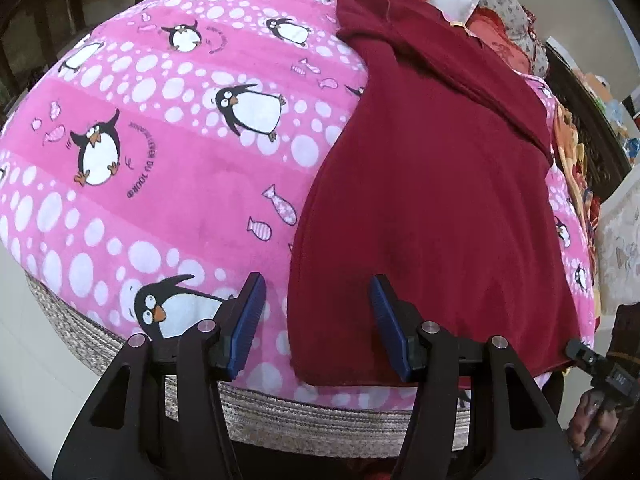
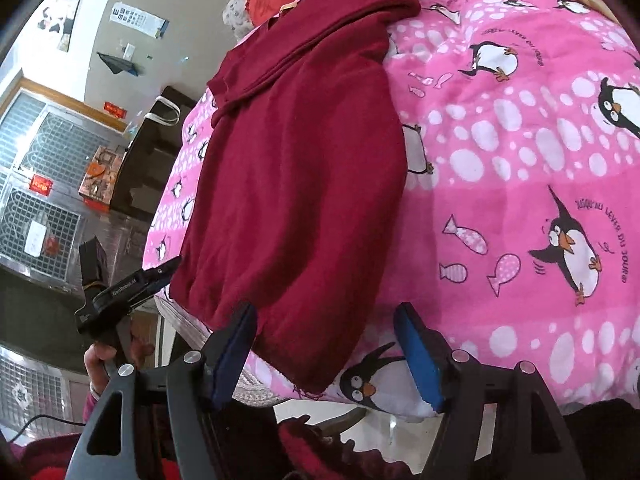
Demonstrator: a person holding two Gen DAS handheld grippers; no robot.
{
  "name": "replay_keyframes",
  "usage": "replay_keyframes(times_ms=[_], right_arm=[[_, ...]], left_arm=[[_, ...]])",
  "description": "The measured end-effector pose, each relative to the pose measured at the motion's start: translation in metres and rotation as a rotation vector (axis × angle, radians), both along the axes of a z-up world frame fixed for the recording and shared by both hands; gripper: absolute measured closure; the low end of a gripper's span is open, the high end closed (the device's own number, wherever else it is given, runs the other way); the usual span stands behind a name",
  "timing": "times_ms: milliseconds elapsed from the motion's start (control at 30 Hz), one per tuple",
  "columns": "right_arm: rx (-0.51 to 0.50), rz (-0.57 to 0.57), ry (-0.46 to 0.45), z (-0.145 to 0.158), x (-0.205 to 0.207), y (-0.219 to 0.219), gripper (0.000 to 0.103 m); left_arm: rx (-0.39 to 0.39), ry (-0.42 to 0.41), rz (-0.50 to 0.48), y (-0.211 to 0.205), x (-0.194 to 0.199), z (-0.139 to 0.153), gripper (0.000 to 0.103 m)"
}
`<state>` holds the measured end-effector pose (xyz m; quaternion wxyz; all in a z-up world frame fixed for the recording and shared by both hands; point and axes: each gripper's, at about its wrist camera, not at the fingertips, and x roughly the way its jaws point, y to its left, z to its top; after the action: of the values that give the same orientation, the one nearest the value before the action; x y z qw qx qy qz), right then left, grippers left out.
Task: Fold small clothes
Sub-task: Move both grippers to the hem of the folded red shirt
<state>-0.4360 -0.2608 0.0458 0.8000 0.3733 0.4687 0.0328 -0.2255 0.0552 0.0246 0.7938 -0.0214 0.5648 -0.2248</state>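
A dark red garment [image 1: 432, 184] lies flat on a pink penguin blanket [image 1: 180, 160], one sleeve folded across its top. My left gripper [image 1: 318, 320] is open, its blue pads straddling the garment's near left hem corner, just above the cloth. In the right wrist view the same garment [image 2: 296, 168] lies on the blanket [image 2: 520, 160]. My right gripper [image 2: 326, 348] is open over the garment's near right hem corner. The left gripper [image 2: 172, 266] shows at the left edge of the garment in that view.
The blanket covers a bed with a woven edge [image 1: 320, 420] near me. Red cushions and patterned pillows [image 1: 500, 20] lie beyond the garment. A dark cabinet [image 2: 148, 168] and a metal grille [image 2: 40, 200] stand off the bed's side.
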Motion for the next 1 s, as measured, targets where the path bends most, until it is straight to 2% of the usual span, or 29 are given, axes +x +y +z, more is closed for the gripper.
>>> replay_keyframes(times_ms=[200,300,467,667,733,800,833,900,967,1000], right_arm=[[0.025,-0.011,-0.007,-0.006,0.001,-0.004,0.034],[0.038,-0.016,0.011,-0.005,0.003,-0.006,0.034],[0.125,-0.067,0.035,-0.01,-0.005,-0.017,0.033],[0.187,-0.076,0.05,-0.013,-0.007,-0.028,0.033],[0.177,-0.069,0.054,-0.012,-0.006,-0.027,0.033],[0.15,-0.049,0.051,-0.01,-0.004,-0.024,0.033],[0.139,-0.041,0.046,-0.009,-0.002,-0.023,0.034],[0.115,-0.041,0.03,-0.008,0.0,-0.023,0.041],[0.088,-0.054,0.02,-0.009,0.001,-0.022,0.055],[0.064,-0.058,0.007,-0.008,0.002,-0.022,0.061]], left_arm=[[-0.053,0.027,0.012,0.001,0.009,-0.003,0.037],[-0.046,0.041,0.015,0.0,0.01,-0.002,0.036],[-0.088,0.034,0.063,0.007,0.005,-0.003,0.036],[-0.069,0.022,0.062,0.004,0.003,-0.003,0.033],[-0.066,0.043,0.058,0.0,0.007,-0.003,0.027],[-0.079,0.078,0.042,-0.006,0.013,-0.003,0.014],[-0.074,0.081,0.033,-0.009,0.015,-0.004,0.013],[-0.046,0.049,0.003,-0.017,0.015,-0.004,0.012],[-0.006,0.009,-0.038,-0.024,0.012,-0.005,0.013],[0.018,-0.01,-0.062,-0.027,0.009,-0.004,0.024]])
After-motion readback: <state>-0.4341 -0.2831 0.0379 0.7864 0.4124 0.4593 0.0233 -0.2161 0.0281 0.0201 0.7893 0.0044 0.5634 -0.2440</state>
